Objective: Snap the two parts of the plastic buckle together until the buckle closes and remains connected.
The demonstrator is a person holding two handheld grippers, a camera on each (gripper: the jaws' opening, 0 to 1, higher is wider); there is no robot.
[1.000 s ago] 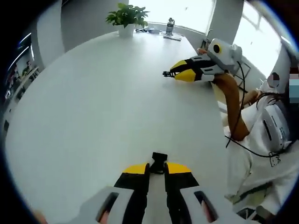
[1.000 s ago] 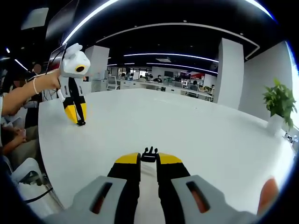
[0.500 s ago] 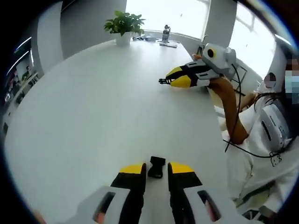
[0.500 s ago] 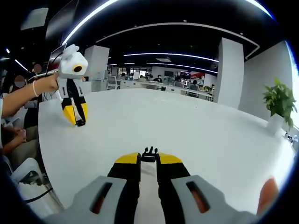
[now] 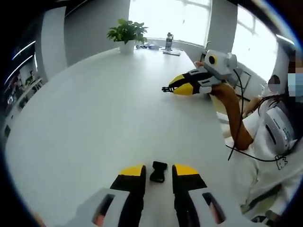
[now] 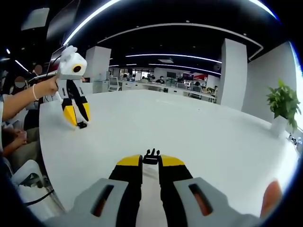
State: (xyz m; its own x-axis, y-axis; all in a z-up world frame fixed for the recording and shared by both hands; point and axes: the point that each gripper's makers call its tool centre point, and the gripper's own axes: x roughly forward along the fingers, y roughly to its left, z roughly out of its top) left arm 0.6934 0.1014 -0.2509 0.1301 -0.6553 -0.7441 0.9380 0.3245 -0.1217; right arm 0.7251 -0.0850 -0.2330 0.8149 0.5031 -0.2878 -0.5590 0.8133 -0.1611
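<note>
1. Left gripper (image 5: 158, 171) low over the white bench (image 5: 94, 109); jaws apart, gaps on both sides of a black buckle part (image 5: 158, 171) that sits between the yellow tips, resting on the bench, not clamped.
2. Seen from the right gripper view, the left gripper (image 6: 77, 124) points down at the bench near its left edge, jaws spread, black piece (image 6: 82, 125) at the tips on the surface.
3. Right gripper (image 6: 151, 160) jaws close together, clamped on the pronged buckle part (image 6: 151, 156); prongs stick out past the yellow tips.
4. In the left gripper view, right gripper (image 5: 171, 90) sits near the bench's right edge, pronged part (image 5: 165, 89) poking out of its tips, well apart from the other buckle part.
5. Person's forearm (image 5: 231, 109) holds the right gripper; white sleeve by the bench's right edge.
6. Potted plant (image 5: 127, 34) and bottle (image 5: 169, 41) at the far edge of the bench; the plant (image 6: 283, 108) also shows in the right gripper view.
</note>
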